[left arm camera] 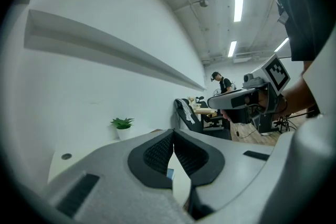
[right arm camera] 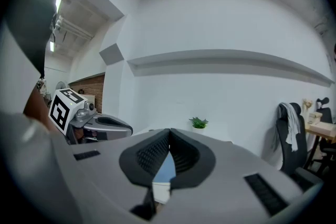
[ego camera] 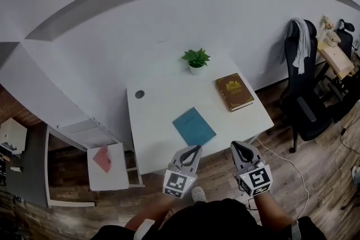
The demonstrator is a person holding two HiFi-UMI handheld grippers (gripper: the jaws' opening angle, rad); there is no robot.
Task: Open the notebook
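notebook [ego camera: 194, 126]: teal, closed, flat on white table [ego camera: 154, 109], near its front edge
left gripper [ego camera: 197, 148]: jaws together, empty, just short of notebook
right gripper [ego camera: 236, 144]: jaws together, empty, right of notebook
behind: brown book [ego camera: 234, 91], potted plant [ego camera: 196, 59]

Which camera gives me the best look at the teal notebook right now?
The head view: the teal notebook lies whole and closed on the white table, seen from above. Each gripper view shows only a blue sliver of it through the gap in its own jaws.
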